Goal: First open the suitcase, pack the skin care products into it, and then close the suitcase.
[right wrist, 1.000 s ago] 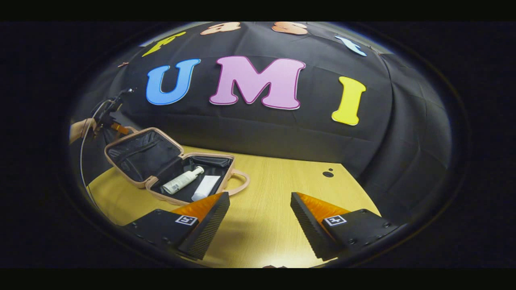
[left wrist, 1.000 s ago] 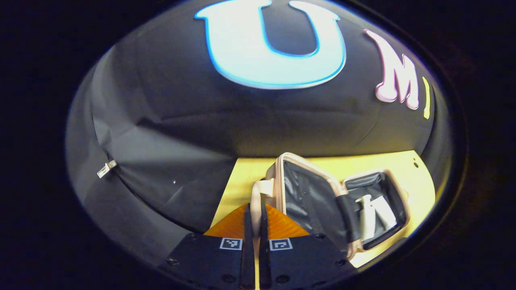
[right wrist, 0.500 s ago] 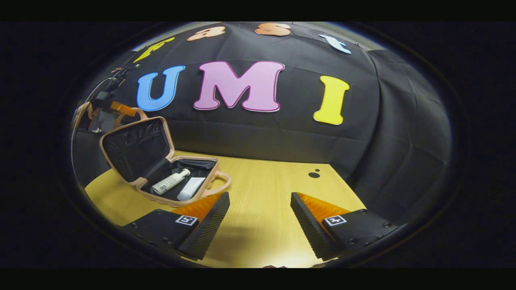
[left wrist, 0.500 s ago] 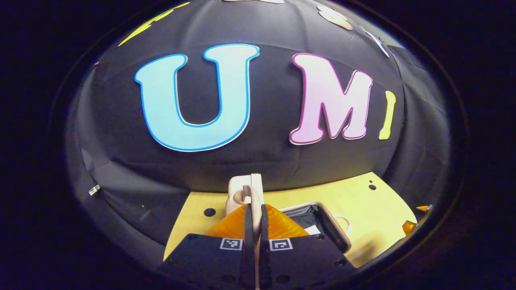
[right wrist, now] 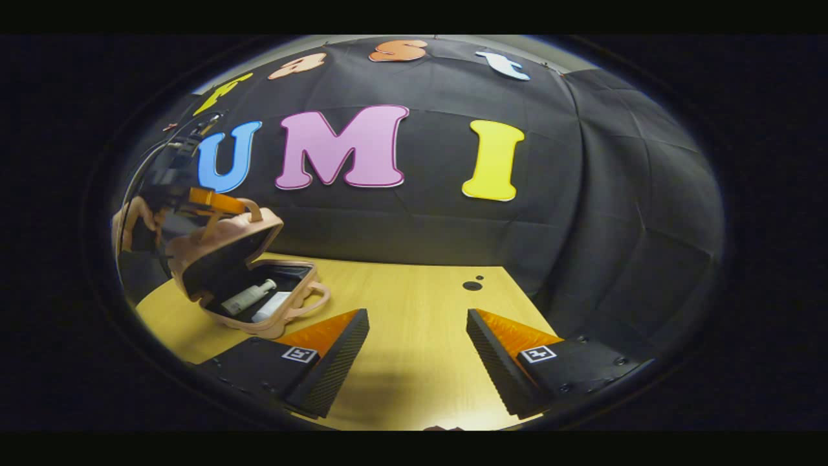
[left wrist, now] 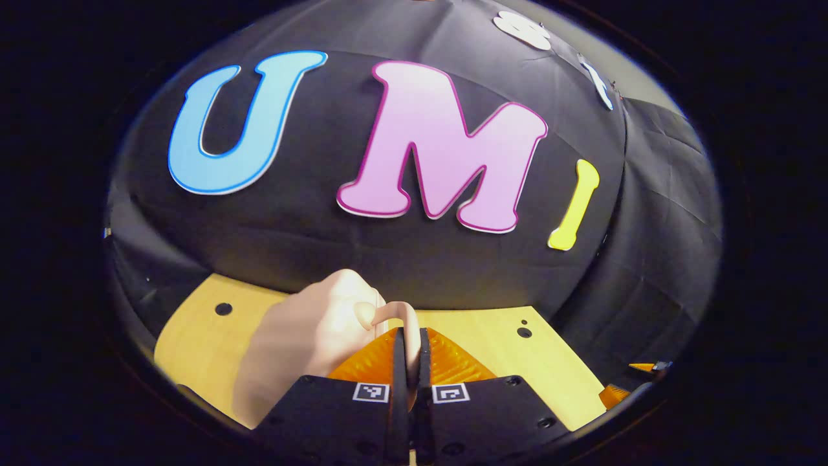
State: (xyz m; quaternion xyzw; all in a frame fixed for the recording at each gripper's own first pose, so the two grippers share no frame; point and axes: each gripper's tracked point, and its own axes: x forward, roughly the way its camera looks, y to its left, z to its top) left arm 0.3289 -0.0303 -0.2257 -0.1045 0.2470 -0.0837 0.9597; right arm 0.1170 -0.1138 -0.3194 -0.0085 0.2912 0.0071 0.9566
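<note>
On table | one suitcase, two products | left jaws grip handle | right jaws wide, empty

table: pale wood tabletop, small dark holes | behind table: black cloth wall, creased | light: seemingly overhead

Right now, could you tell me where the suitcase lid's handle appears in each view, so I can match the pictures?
Left gripper view: lid handle at bottom centre, pinched in the left gripper.
Right gripper view: lid handle at far left, atop the half-closed suitcase.
Shared landmark: the table.
</note>
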